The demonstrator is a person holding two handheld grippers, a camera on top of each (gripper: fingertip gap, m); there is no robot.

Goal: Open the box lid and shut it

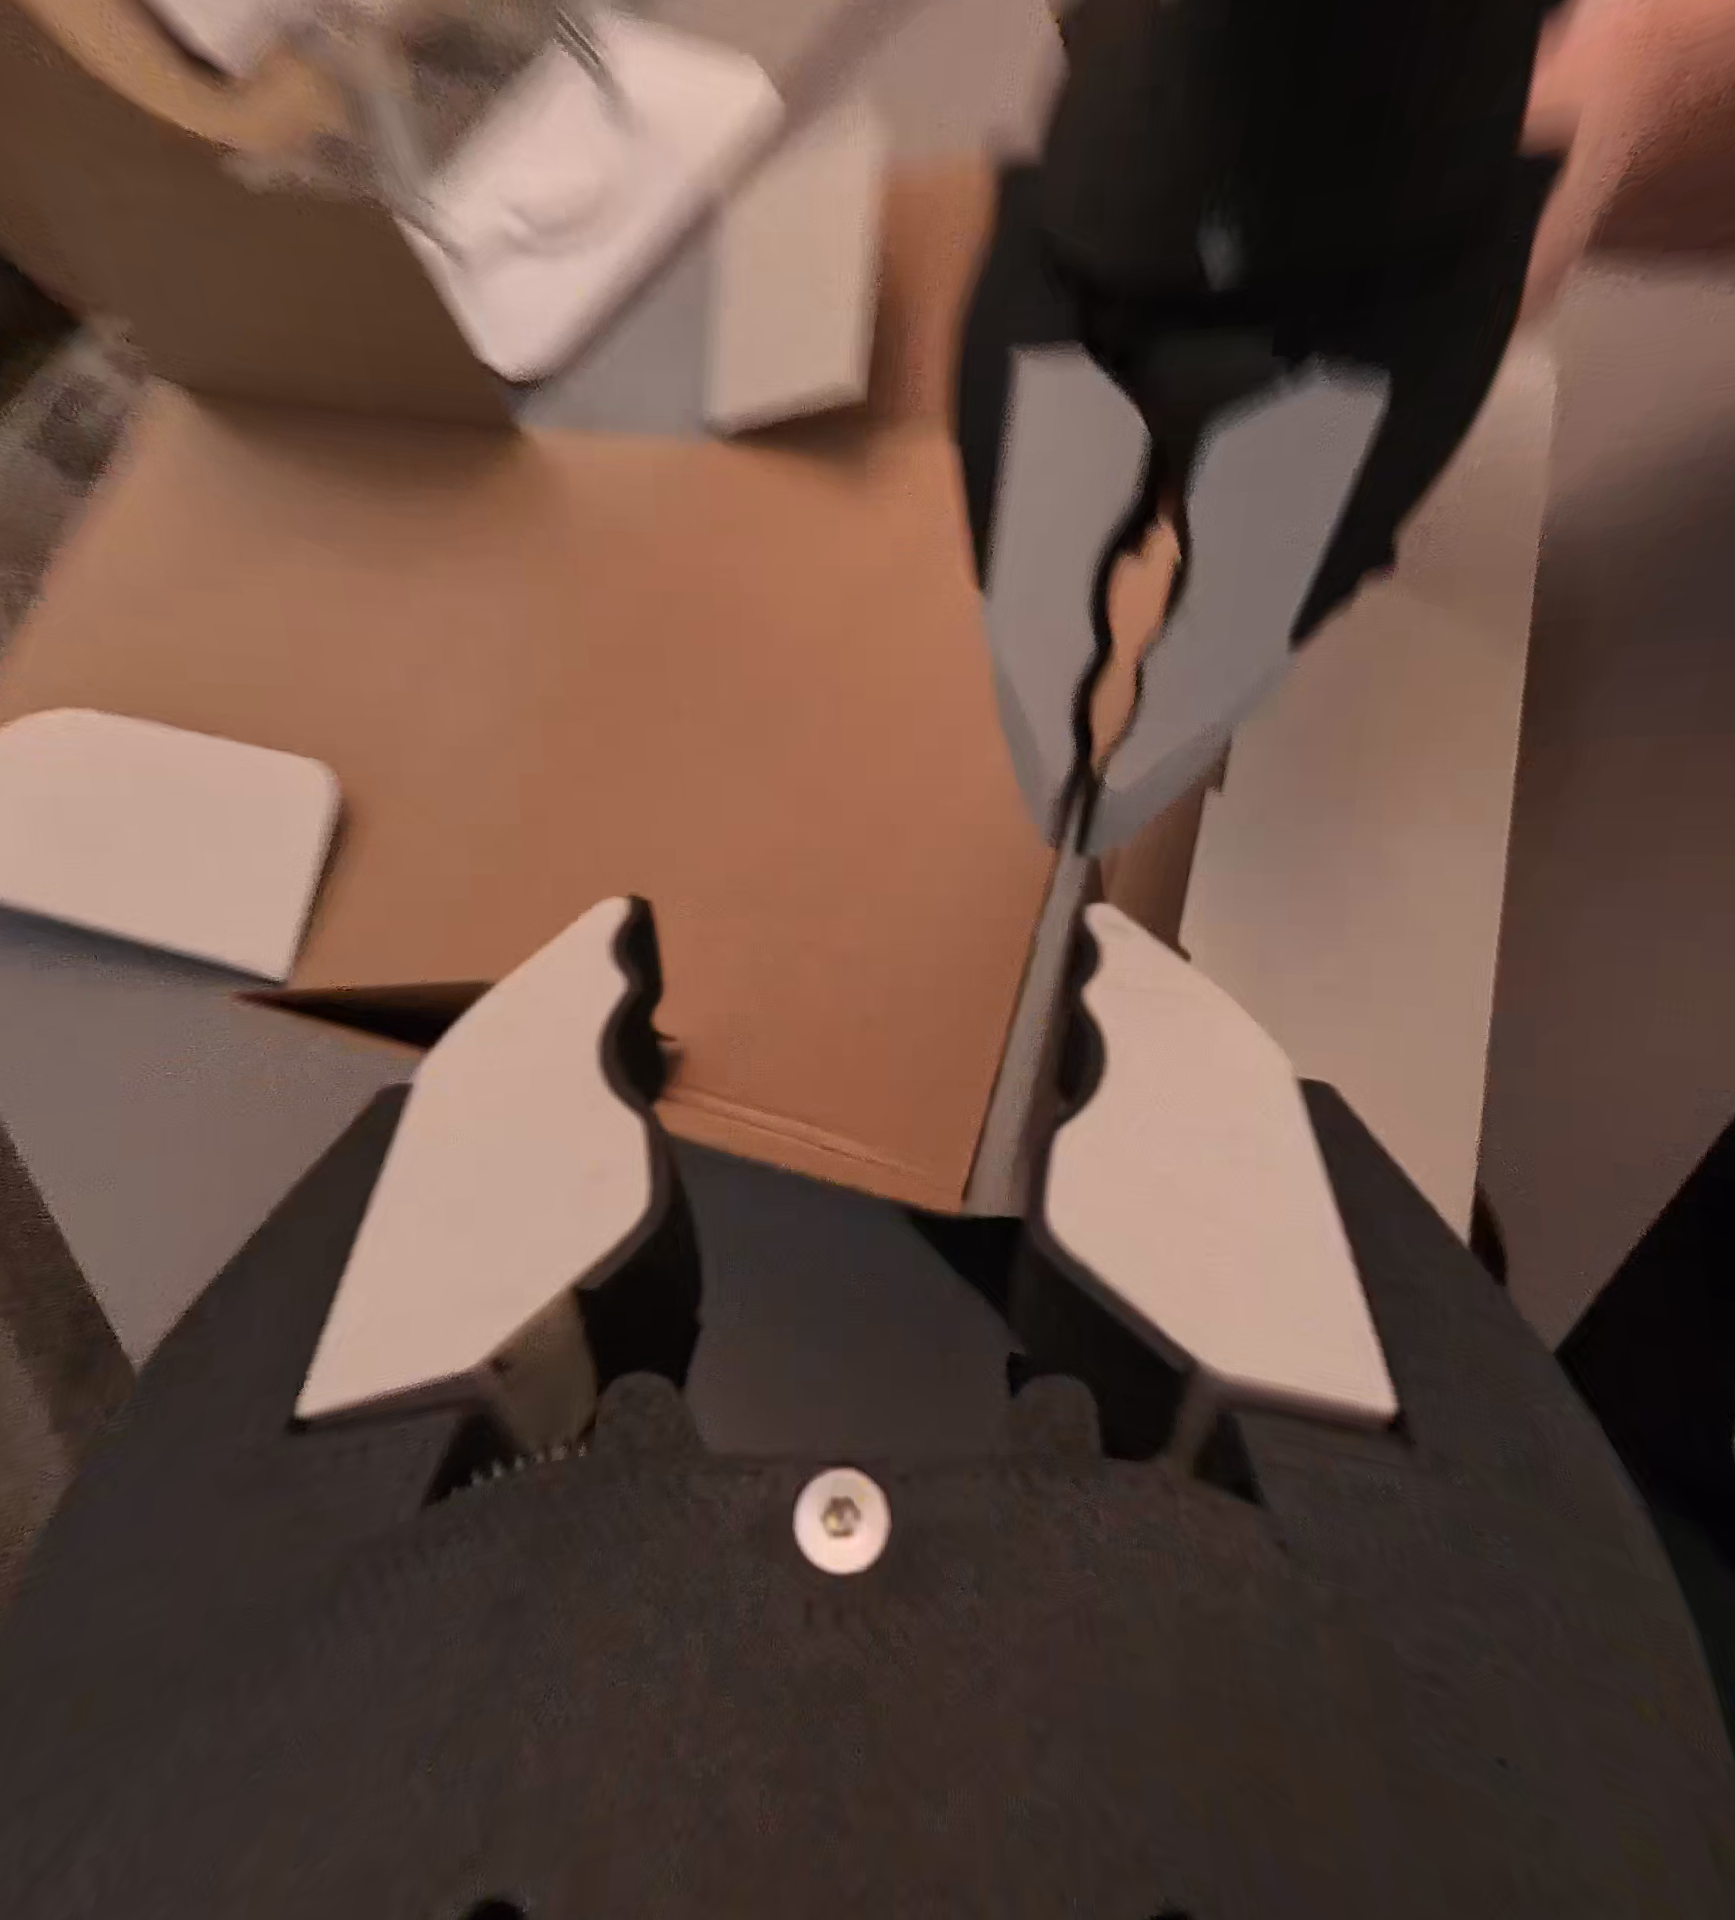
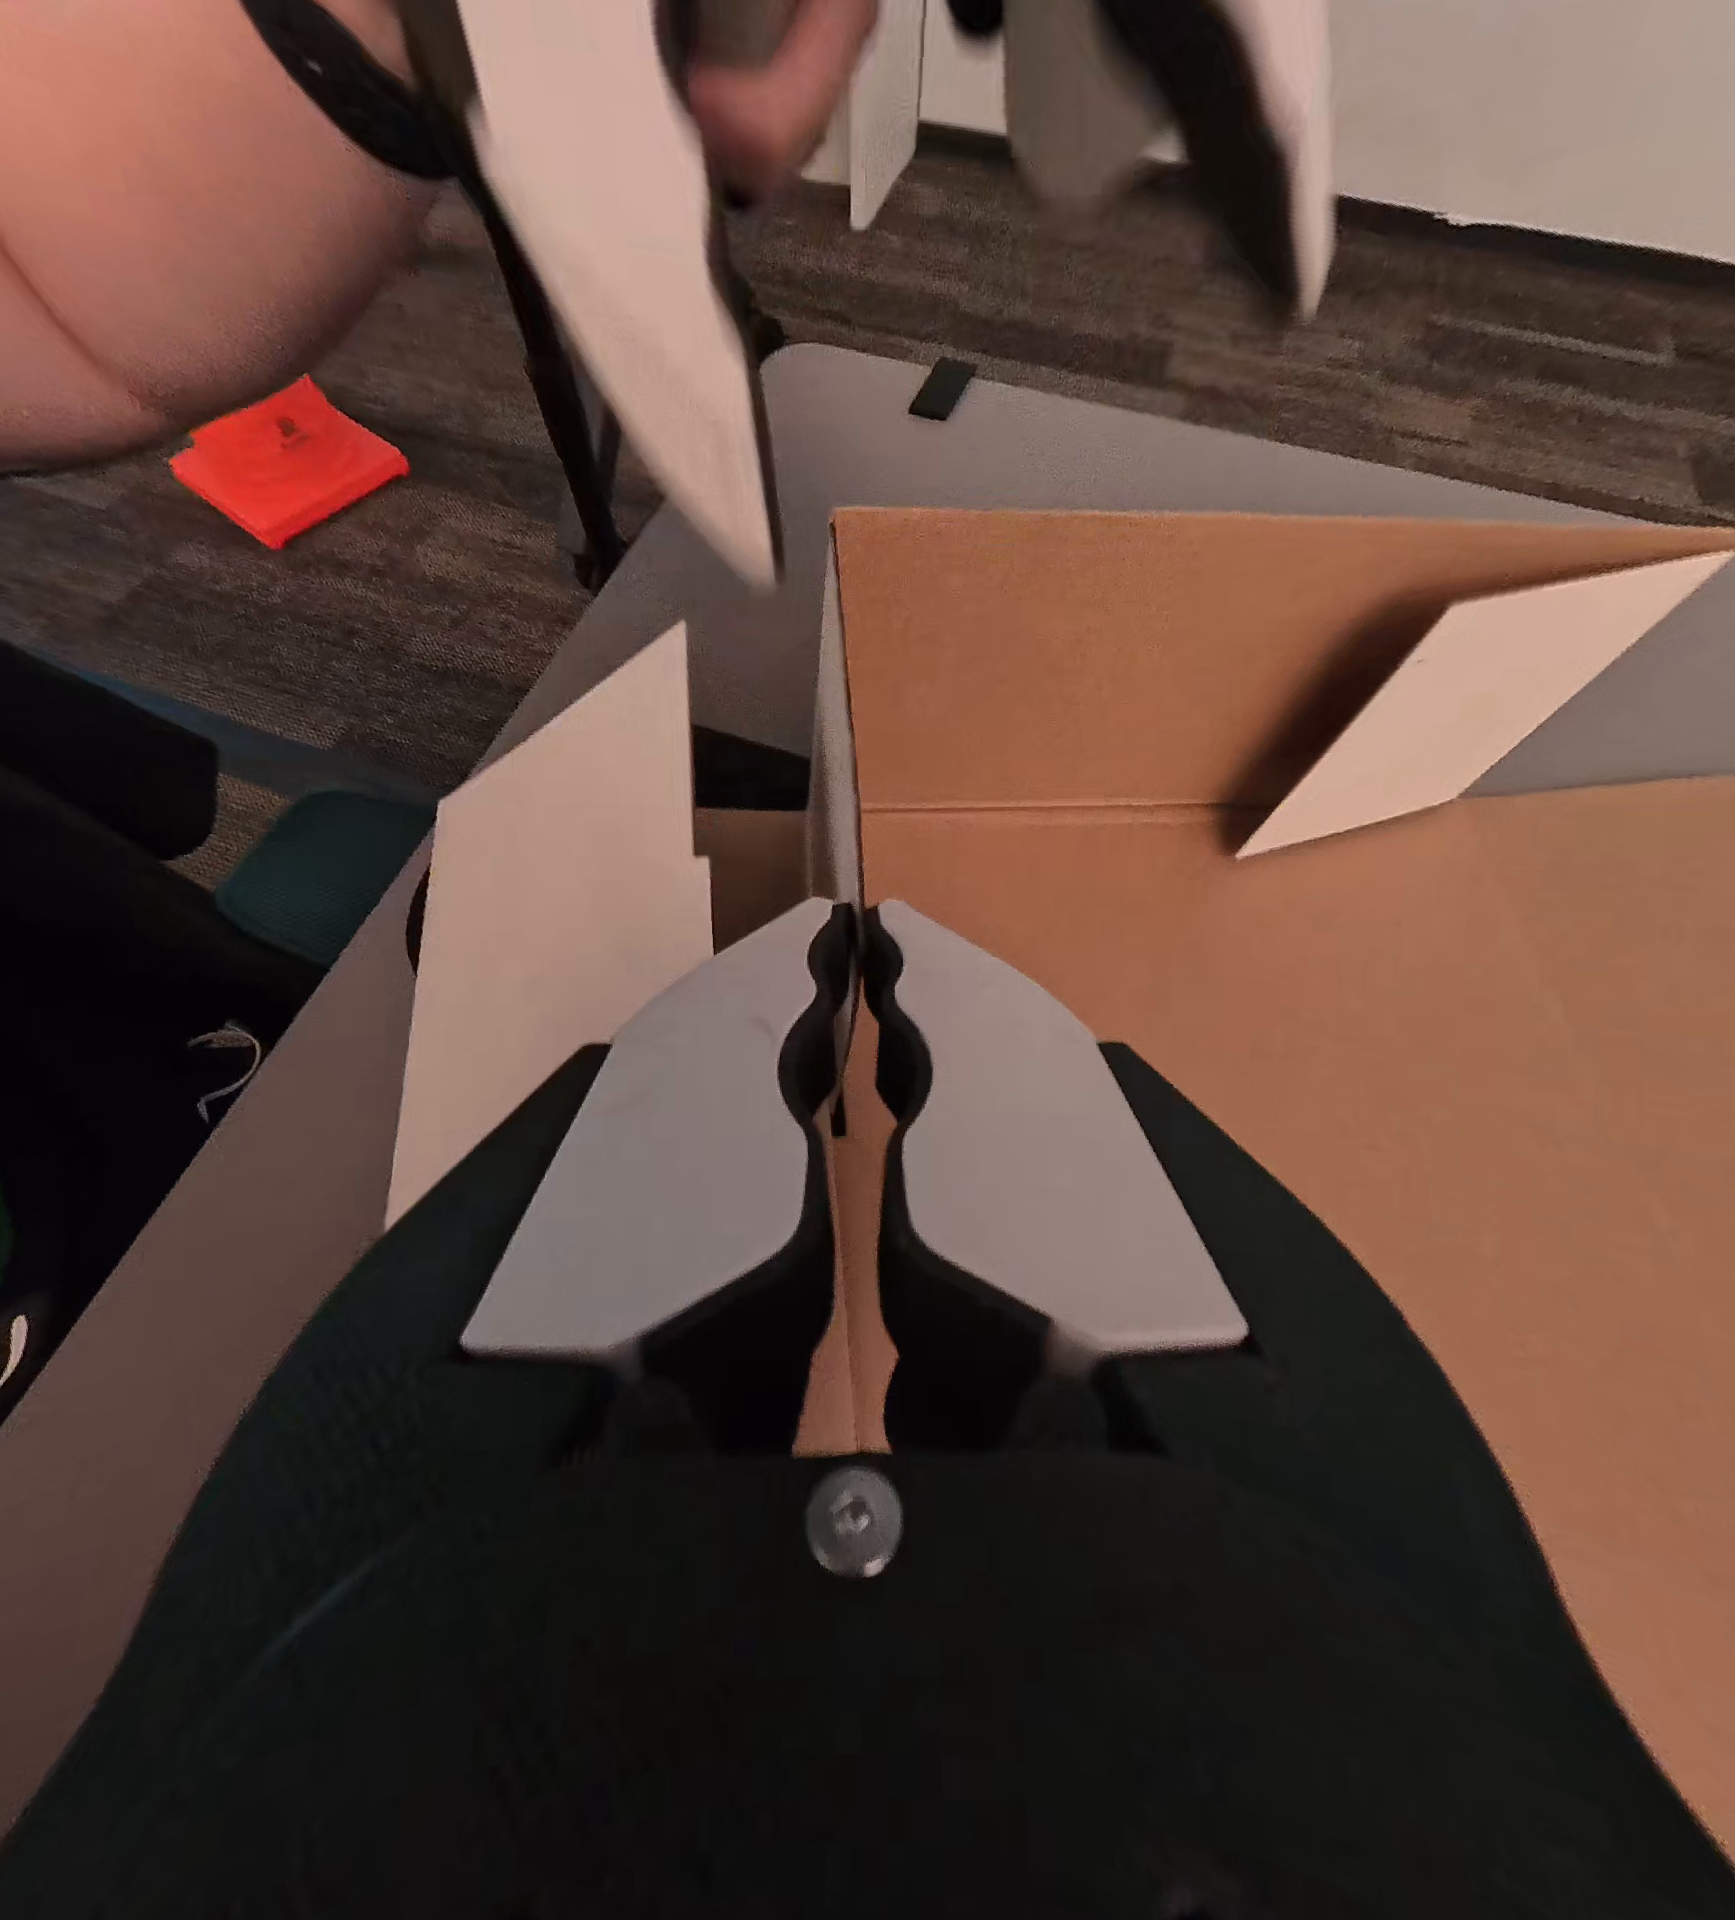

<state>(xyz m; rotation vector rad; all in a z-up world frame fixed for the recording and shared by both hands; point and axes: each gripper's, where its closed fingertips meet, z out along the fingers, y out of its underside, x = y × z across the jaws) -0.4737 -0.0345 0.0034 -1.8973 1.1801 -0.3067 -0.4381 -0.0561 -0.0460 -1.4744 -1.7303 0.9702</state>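
Right tongs [image 2: 858,925]: clamped on the upright flap [image 2: 837,748] edge, box [image 2: 1362,1039] open just ahead.
Left tongs [image 1: 863,935]: spread, empty, just beside that flap.
Risk: your thin grip could slip, dropping the flap.

An office-like room: grey carpet tiles [image 2: 1258,301] and white wall [image 2: 1569,104] beyond the grey table [image 2: 1102,457].

box [image 2: 1362,1039]: matt brown corrugated cardboard, white outer face; right gripper [image 2: 858,920]: matt black textured plastic, smooth pale pads, shiny metal screw [image 2: 852,1522]; floor [image 2: 1258,281]: rough grey carpet
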